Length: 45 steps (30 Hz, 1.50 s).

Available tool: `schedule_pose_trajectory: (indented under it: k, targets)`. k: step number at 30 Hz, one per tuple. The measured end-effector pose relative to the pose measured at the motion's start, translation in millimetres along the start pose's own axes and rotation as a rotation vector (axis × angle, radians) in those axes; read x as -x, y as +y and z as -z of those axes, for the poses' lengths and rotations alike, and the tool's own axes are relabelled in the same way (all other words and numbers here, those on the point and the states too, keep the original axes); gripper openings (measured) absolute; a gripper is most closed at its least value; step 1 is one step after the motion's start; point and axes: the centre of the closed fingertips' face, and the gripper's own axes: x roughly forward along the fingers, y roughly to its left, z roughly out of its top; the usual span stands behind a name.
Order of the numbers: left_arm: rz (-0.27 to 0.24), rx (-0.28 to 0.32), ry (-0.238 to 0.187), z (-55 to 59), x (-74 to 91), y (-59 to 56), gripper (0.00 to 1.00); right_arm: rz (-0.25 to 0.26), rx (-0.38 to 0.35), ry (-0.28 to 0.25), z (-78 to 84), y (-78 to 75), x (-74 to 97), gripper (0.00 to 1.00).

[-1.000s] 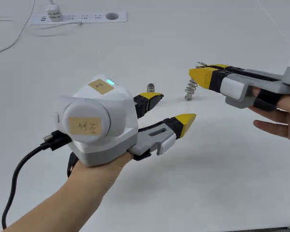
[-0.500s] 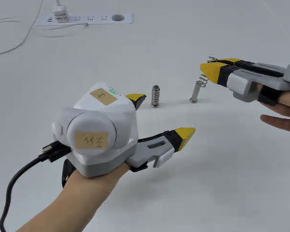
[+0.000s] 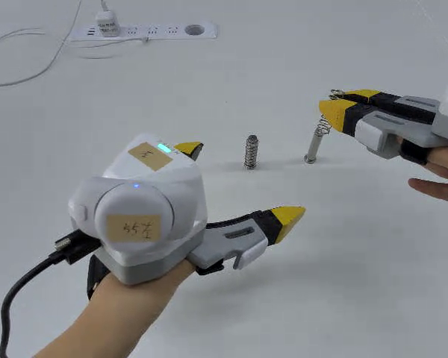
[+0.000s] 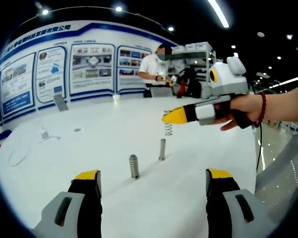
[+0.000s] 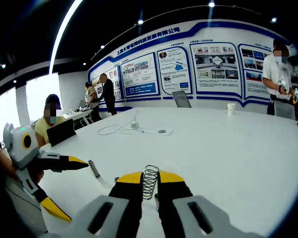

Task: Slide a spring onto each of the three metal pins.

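Two metal pins stand upright on the white table (image 3: pixel 373 268). One pin (image 3: pixel 251 151) (image 4: pixel 134 166) (image 5: pixel 93 168) wears a spring. The other pin (image 3: pixel 311 147) (image 4: pixel 162 148) is bare. My right gripper (image 3: pixel 332 112) (image 4: pixel 171 117) (image 5: pixel 149 187) is shut on a loose spring (image 3: pixel 322 127) (image 4: pixel 168 128) (image 5: pixel 150 179), which hangs tilted with its lower end just above the bare pin's top. My left gripper (image 3: pixel 239 183) (image 4: pixel 153 177) (image 5: pixel 69 186) is open and holds nothing; it sits nearer me, to the left of the sprung pin.
A white power strip (image 3: pixel 145 31) and a thin white cable (image 3: pixel 22 63) lie at the table's far left. A black cable (image 3: pixel 22 298) trails from my left gripper. People stand and sit beyond the table (image 4: pixel 151 72) (image 5: pixel 49 124).
My left gripper has drawn back from the sprung pin, toward me and to the left. My right gripper has lifted the spring slightly up and to the right over the bare pin.
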Motion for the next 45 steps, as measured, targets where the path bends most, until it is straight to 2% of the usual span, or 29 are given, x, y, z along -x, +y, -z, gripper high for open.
schedule_pose_trajectory:
  k: [7,12,18,27,35,45]
  targets:
    - [-0.038,0.006,-0.012,-2.0,7.1,10.4,0.95,-0.001,0.031,-0.002,1.4,-2.3,-4.9,0.12]
    - [-0.084,0.004,-0.021,-3.0,13.8,21.6,0.99,0.007,0.041,0.004,4.1,-5.6,-9.0,0.12]
    - [-0.119,0.027,-0.026,-2.0,22.0,33.1,1.0,0.016,0.047,0.007,8.9,-7.7,-11.8,0.12]
    - [-0.141,0.055,-0.016,4.7,30.2,44.2,1.0,0.047,0.049,0.003,13.9,-13.5,-13.2,0.12]
    - [-0.158,0.09,-0.012,9.4,33.9,49.9,0.98,0.049,0.01,-0.007,15.4,-13.5,-14.5,0.12]
    - [-0.164,0.099,-0.003,12.8,35.6,51.3,0.95,0.049,0.018,0.007,20.3,-8.3,-12.9,0.12]
